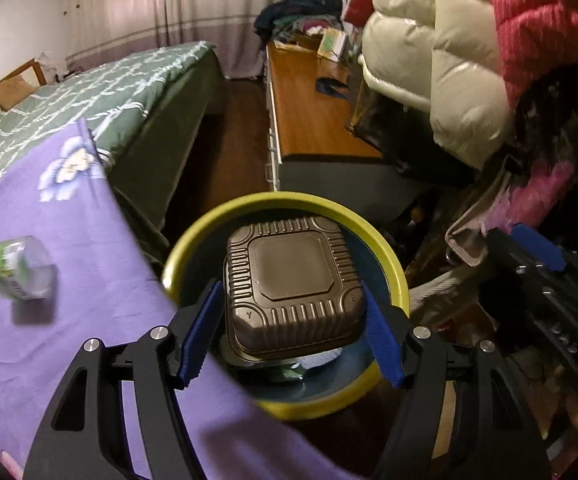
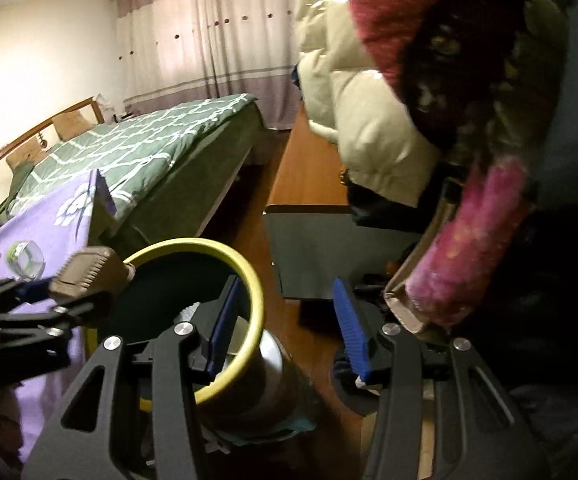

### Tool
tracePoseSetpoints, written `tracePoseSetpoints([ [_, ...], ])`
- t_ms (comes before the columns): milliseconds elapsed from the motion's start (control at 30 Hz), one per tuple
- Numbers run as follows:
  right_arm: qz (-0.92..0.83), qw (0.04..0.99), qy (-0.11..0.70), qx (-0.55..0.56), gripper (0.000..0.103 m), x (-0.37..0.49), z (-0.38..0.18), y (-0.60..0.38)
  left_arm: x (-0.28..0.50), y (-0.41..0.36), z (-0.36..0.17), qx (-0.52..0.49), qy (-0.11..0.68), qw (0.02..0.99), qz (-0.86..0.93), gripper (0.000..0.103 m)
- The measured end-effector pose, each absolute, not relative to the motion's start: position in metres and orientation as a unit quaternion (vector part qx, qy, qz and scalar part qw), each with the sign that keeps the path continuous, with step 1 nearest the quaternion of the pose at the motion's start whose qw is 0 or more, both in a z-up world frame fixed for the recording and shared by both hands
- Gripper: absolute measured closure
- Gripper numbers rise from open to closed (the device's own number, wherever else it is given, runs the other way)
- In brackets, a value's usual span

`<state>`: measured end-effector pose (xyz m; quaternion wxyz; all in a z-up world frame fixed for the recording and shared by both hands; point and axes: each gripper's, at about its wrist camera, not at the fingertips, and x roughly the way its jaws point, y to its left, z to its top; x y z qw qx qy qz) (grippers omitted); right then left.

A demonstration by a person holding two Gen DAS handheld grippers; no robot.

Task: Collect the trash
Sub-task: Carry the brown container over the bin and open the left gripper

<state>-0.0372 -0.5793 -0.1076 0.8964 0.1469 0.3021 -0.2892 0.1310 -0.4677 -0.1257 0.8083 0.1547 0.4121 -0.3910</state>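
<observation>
Left view: the jaws of the left gripper (image 1: 293, 336) are clamped on the sides of a brown ribbed square plastic food container (image 1: 293, 284), held upside down directly above the yellow-rimmed round trash bin (image 1: 393, 264).

Right view: the right gripper (image 2: 285, 328) is wide open and empty, beside the bin (image 2: 255, 292), while the container (image 2: 89, 268) hangs over the bin's far rim in the left gripper (image 2: 33, 296).
</observation>
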Motion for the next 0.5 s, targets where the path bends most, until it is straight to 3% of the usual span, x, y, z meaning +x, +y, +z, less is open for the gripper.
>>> tracePoseSetpoints([
  [133, -0.293, 0.894, 0.303, 0.154, 0.056, -0.041, -0.111, -0.586, 0.137, -0.480, -0.140, 0.160, 0.418, 0.806, -0.388, 0.033],
  [233, -0.292, 0.893, 0.305, 0.156, 0.056, -0.040, -0.113, -0.585, 0.140, -0.481, -0.147, 0.165, 0.418, 0.806, -0.384, 0.022],
  [500, -0.284, 0.894, 0.313, 0.149, 0.056, -0.027, -0.113, -0.575, 0.146, -0.442, -0.132, 0.140, 0.415, 0.812, -0.386, 0.016],
])
